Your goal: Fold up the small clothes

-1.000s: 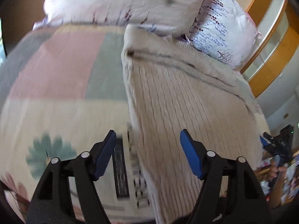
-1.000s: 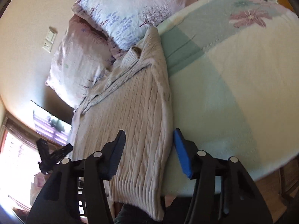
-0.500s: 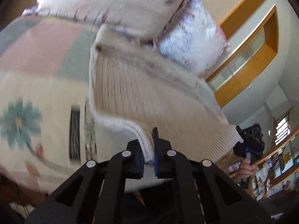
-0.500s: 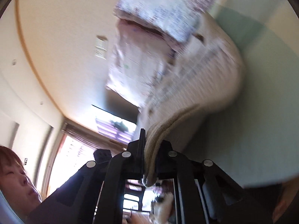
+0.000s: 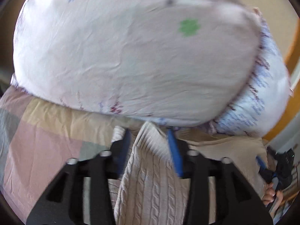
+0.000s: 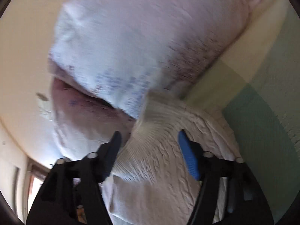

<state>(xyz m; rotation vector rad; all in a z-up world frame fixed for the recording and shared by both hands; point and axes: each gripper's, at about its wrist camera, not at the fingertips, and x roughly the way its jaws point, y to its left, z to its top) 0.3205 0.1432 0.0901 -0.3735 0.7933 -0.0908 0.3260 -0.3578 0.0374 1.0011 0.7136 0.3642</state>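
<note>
A cream cable-knit sweater (image 5: pixel 150 180) lies folded over on the bed, its far edge close under the pillows. My left gripper (image 5: pixel 150 136) is open, its blue pads on either side of the sweater's folded edge, not pinching it. In the right wrist view the sweater (image 6: pixel 168 150) lies bunched between the spread jaws of my right gripper (image 6: pixel 148 136), which is open too. The right gripper also shows at the right edge of the left wrist view (image 5: pixel 277 168), held in a hand.
Two big floral pillows (image 5: pixel 131 52) fill the space right ahead of both grippers; they also show in the right wrist view (image 6: pixel 131 46). The patchwork bedspread (image 5: pixel 37 140) extends left, and green panels (image 6: pixel 271 112) extend right. A wooden frame (image 5: pixel 292 43) is at the far right.
Both grippers, shut on the sweater's hem half a second ago, have carried it forward to the pillows and opened, letting the hem drop onto the sweater's upper part.
</note>
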